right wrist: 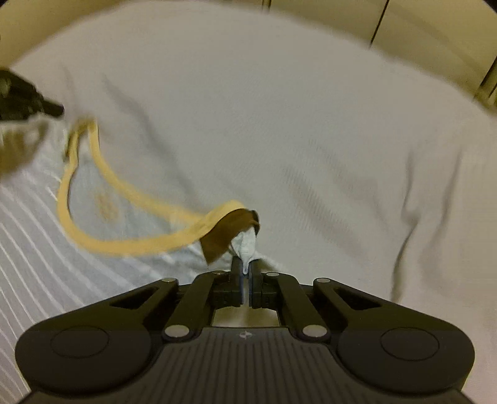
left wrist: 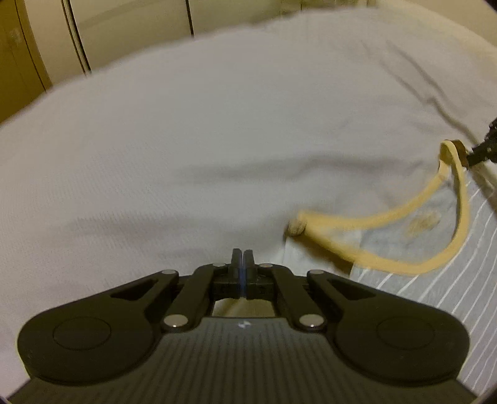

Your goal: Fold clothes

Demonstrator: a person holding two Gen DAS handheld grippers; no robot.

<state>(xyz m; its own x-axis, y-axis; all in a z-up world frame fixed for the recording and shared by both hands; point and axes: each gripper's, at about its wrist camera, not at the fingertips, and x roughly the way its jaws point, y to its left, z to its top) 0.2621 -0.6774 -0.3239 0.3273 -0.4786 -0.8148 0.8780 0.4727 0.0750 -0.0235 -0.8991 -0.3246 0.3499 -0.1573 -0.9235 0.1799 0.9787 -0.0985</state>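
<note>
The right gripper (right wrist: 246, 267) has its fingers (right wrist: 236, 270) drawn narrow on a bunched corner of the shirt (right wrist: 34, 236), a grey garment with thin white stripes; a twist of grey cloth and a brown tab rise just ahead of the tips, and the yellow neckband (right wrist: 93, 239) runs off from there in a long loop toward the left of that view. The left gripper (left wrist: 243, 259) has its fingers (left wrist: 236, 258) pressed together; the left wrist view shows no cloth between the tips, though white fabric lies directly beneath them, so I cannot tell whether a fold is pinched lower down. In the right wrist view that gripper shows as a dark blurred shape at the far end of the neckband loop, with pale cloth hanging below it.

Outward from the fingers, the shirt lies on a bed covered by a white bedspread (left wrist: 186, 140); the shirt sits toward the near edge of the bed, between the two grippers, its collar opening stretched along the line joining them; the striped body trails back toward the person. Cupboard doors (left wrist: 130, 28) stand beyond the far edge.

The coming move seems to turn on that line: the neck's long axis runs gripper to gripper, so the two ends look set to be carried together; the right gripper has the clearly secure hold, and I judge the left side the one to check; both views are motion-blurred.
</note>
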